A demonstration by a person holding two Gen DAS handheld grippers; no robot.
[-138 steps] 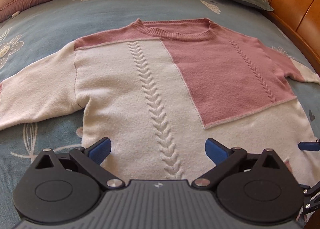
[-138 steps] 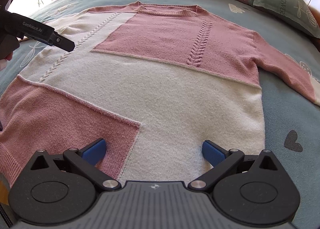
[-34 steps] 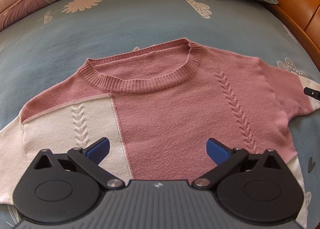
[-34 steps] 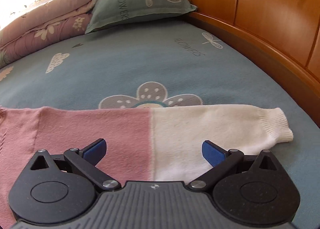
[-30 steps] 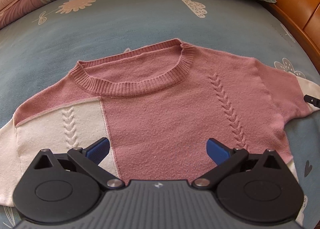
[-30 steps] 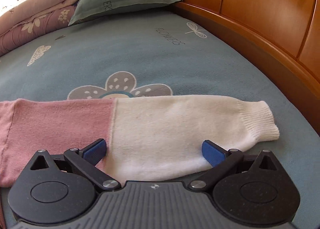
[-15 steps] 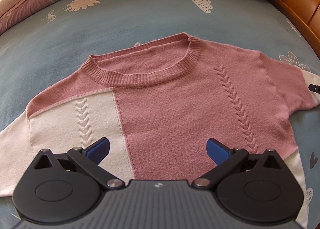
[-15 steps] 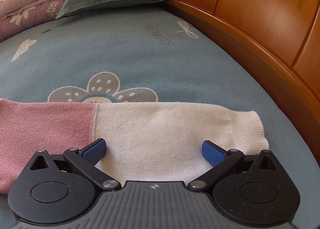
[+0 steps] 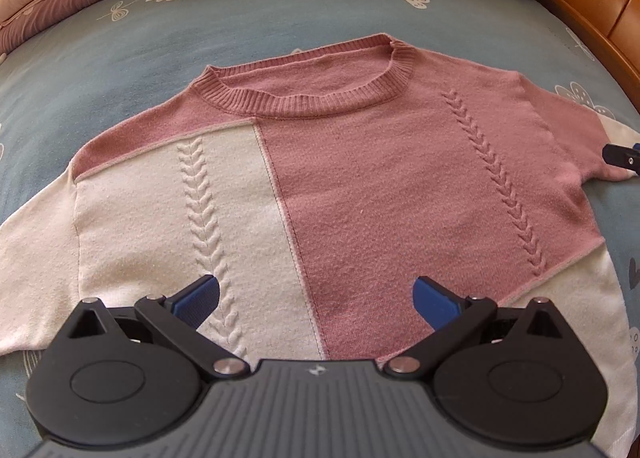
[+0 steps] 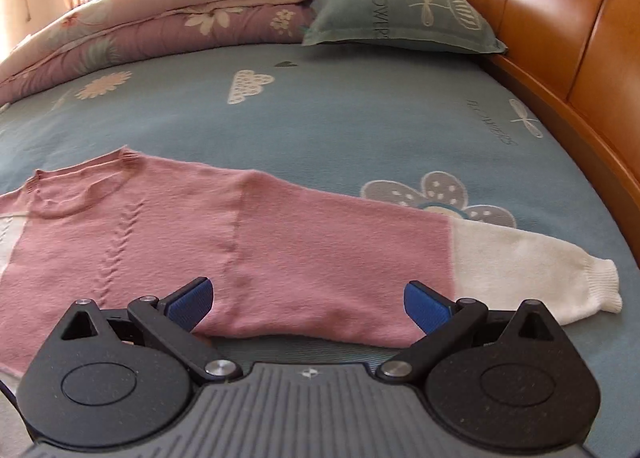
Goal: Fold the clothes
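Observation:
A pink and cream knit sweater (image 9: 360,186) lies flat, front up, on the blue bedsheet (image 9: 200,26), its ribbed collar (image 9: 304,98) pointing away from me. My left gripper (image 9: 316,294) hovers open over the chest, with nothing between its blue pads. The sweater's sleeve (image 10: 360,250), pink with a cream cuff (image 10: 600,286), stretches out to the right. My right gripper (image 10: 306,300) is open above the pink part of that sleeve, near its near edge. Its tip (image 9: 620,156) also shows at the right edge of the left wrist view.
A wooden headboard (image 10: 560,26) curves along the right side of the bed. A green pillow (image 10: 400,18) and a folded floral quilt (image 10: 160,30) lie at the far end. Bare sheet (image 10: 360,118) spreads beyond the sweater.
My right gripper has swung left and back: the cuff that was between its fingers is now far right, and the shoulder and collar have come into view. My left gripper pulled back slightly.

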